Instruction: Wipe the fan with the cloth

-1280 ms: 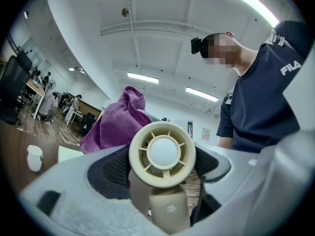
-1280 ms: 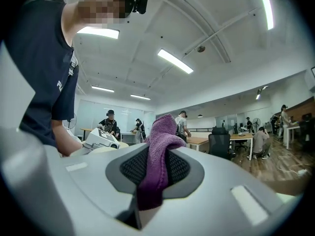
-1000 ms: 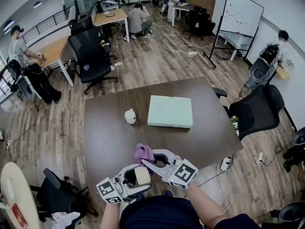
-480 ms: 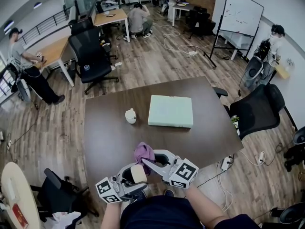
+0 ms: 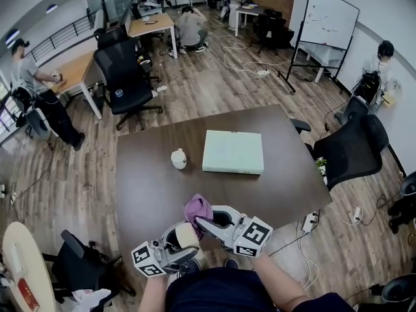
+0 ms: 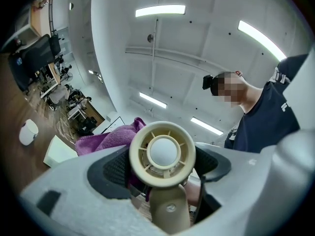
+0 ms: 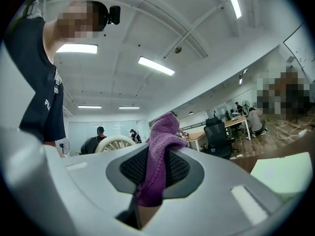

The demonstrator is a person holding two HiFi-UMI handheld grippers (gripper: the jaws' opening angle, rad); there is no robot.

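1 handheld fan (image 6: 162, 150) clamped in wide-set left gripper (image 5: 182, 242). 1 purple cloth (image 7: 165, 132) pinched by near-closed right gripper (image 7: 155, 168), just behind fan. 1 cup (image 5: 178, 158) and 1 closed box (image 5: 233, 151) well beyond fan.

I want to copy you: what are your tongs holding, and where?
Left tongs grip the cream fan by the sides of its round head; right tongs pinch the purple cloth mid-length.

Purple cloth (image 7: 160, 136); cream fan (image 6: 162, 151); dark brown table (image 5: 149, 181); pale green box (image 5: 233, 151)
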